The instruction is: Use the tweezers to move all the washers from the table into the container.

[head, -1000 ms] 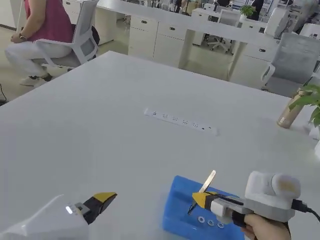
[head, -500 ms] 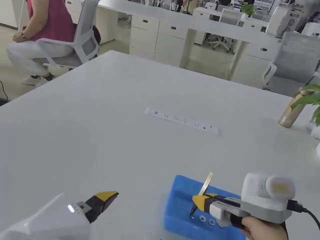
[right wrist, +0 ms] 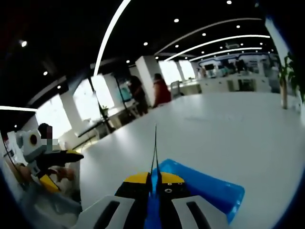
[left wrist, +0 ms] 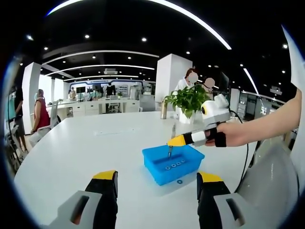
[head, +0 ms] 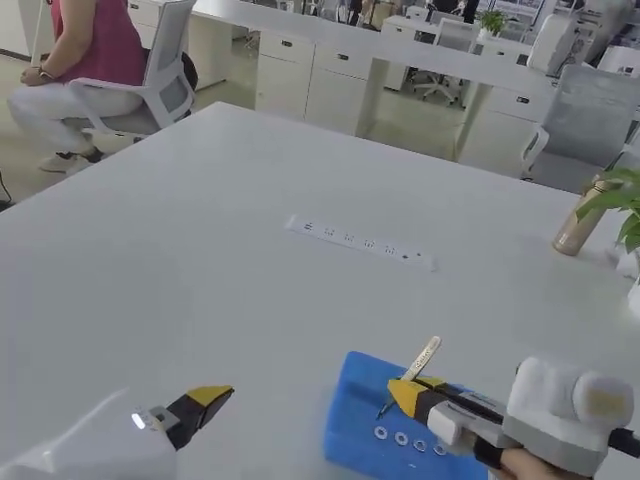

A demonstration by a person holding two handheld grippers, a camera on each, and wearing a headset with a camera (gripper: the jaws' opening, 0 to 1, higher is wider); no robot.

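Tweezers (head: 420, 360) sit clamped between the closed jaws of the right gripper (head: 403, 394). They are steeply tilted, with their tips pointing down toward 7 o'clock inside the blue container (head: 350, 405). Whether the tips carry anything is too small to tell. The container rests on the white table (head: 250, 300) at 5 o'clock in the head view, and a row of washers (head: 400, 438) already lies on its floor. In the left gripper view one more washer (left wrist: 179, 182) lies flat on the table just outside the container's wall, at its 6 o'clock. The left gripper (head: 208, 398) hovers at 7 o'clock in the head view, well apart from the container, jaws spread wide and holding nothing.

By their looks the washers are tiny, light, hard metal rings. They are likely slick on the smooth tabletop and apt to skate or flip if nudged sideways. The surest hold is probably one tweezer tip through the hole and the other outside the rim, squeezed gently, since too hard a pinch may shoot the ring out. The tweezers look thin and springy, so the clamp on their shaft needs a steady hand.
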